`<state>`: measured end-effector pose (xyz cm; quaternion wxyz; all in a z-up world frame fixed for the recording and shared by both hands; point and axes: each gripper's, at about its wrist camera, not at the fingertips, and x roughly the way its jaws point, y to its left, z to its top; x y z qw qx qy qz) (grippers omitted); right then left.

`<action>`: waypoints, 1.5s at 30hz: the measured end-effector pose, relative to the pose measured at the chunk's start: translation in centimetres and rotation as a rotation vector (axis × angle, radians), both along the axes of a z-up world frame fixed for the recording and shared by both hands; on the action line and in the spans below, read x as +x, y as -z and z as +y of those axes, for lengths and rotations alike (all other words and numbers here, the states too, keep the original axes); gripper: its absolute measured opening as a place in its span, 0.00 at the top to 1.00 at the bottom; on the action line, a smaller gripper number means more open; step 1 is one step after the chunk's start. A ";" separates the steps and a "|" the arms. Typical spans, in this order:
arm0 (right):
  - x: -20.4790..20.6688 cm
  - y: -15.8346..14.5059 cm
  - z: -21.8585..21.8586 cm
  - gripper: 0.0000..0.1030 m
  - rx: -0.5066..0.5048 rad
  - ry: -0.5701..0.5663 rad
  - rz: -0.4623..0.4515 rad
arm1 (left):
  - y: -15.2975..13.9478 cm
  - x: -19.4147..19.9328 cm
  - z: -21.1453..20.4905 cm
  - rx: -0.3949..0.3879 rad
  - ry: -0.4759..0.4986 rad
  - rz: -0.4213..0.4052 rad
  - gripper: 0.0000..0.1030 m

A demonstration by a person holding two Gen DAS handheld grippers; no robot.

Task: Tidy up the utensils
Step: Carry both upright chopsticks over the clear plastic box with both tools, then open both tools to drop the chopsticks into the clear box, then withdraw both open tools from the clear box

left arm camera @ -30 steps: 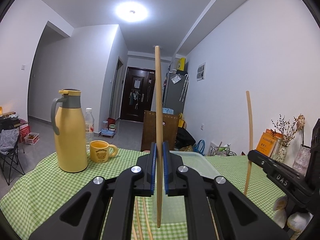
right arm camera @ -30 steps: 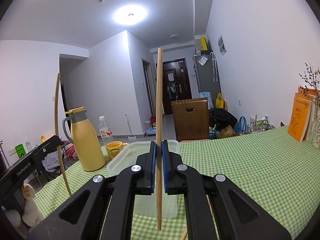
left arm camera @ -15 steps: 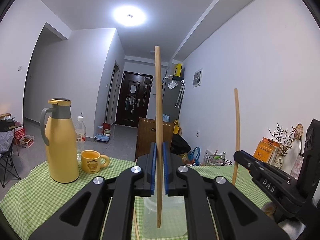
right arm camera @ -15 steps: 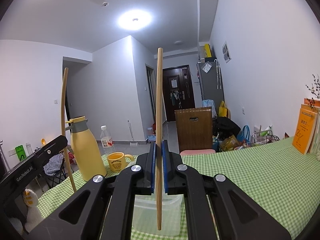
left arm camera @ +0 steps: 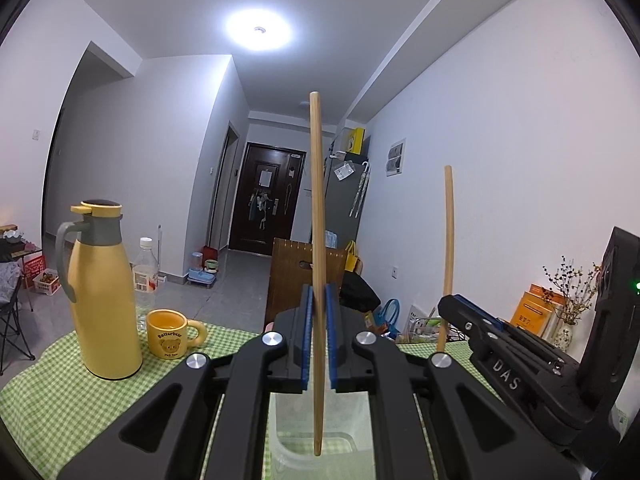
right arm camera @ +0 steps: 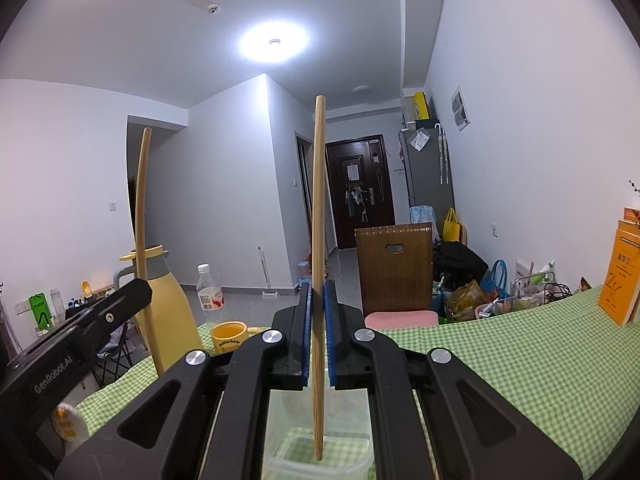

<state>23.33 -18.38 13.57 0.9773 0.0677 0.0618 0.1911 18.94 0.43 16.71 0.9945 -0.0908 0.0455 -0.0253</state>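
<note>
STEP: you're carrying, left claw [left arm camera: 318, 344] and right claw [right arm camera: 318, 340] each clenched on an upright bamboo chopstick [left arm camera: 317, 240] | TARGET: clear plastic container [right arm camera: 320, 456] at 6 o'clock on the surface, probably the drop spot | NEXT: lower tips in, then release.

I see a green checked tablecloth [left arm camera: 60, 392] with a yellow thermos jug [left arm camera: 102, 300] standing on it. A yellow bear mug [left arm camera: 170, 334] sits just beside the jug, a clear water bottle [left arm camera: 145, 280] behind them. Beyond the table stand a wooden chair [right arm camera: 394, 266] and a dark door [right arm camera: 358, 190]. Orange books [right arm camera: 618, 276] lean at the far right.
</note>
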 end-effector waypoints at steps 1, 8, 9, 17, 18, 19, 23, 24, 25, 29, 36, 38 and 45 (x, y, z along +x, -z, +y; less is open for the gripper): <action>0.3 0.1 0.2 0.94 0.000 -0.001 0.004 | 0.1 0.4 -0.1 -0.003 0.000 0.005 0.96; 2.7 2.2 0.9 0.94 -0.019 -0.017 0.037 | 2.1 3.9 -0.7 0.009 -0.008 0.059 0.96; 2.9 2.4 1.0 0.94 -0.020 -0.019 0.041 | 2.6 4.5 -0.7 0.011 -0.010 0.073 0.96; 4.5 5.1 0.8 0.93 -0.018 -0.028 0.107 | 5.9 7.3 -0.4 0.036 0.000 0.145 0.96; 4.7 5.3 0.6 0.93 -0.014 -0.038 0.122 | 6.1 7.4 -0.3 0.038 0.003 0.152 0.96; 4.8 5.6 0.5 0.93 -0.016 -0.041 0.136 | 6.3 7.4 -0.1 0.038 0.006 0.154 0.96; 4.4 5.6 -0.2 0.48 -0.034 -0.049 0.157 | 6.5 6.7 1.0 0.051 0.009 0.160 0.63; 4.0 5.6 -0.5 0.48 -0.042 -0.042 0.147 | 6.3 6.3 1.1 0.053 0.007 0.152 0.47; 3.7 5.5 -0.8 0.47 -0.052 -0.032 0.144 | 6.2 5.5 1.3 0.063 -0.007 0.134 0.43; 2.2 5.3 -2.4 0.22 -0.059 -0.007 0.145 | 5.6 3.2 2.4 0.073 -0.021 0.121 0.06; -0.4 5.9 -3.7 0.08 -0.112 0.016 0.186 | 6.3 -1.7 3.7 0.061 -0.088 0.118 0.07; -1.0 6.2 -3.8 0.07 -0.138 0.015 0.198 | 7.0 -3.1 3.9 0.078 -0.108 0.128 0.07; -2.9 7.3 -3.2 0.07 -0.258 0.039 0.237 | 9.1 -6.2 5.6 0.064 -0.145 0.161 0.07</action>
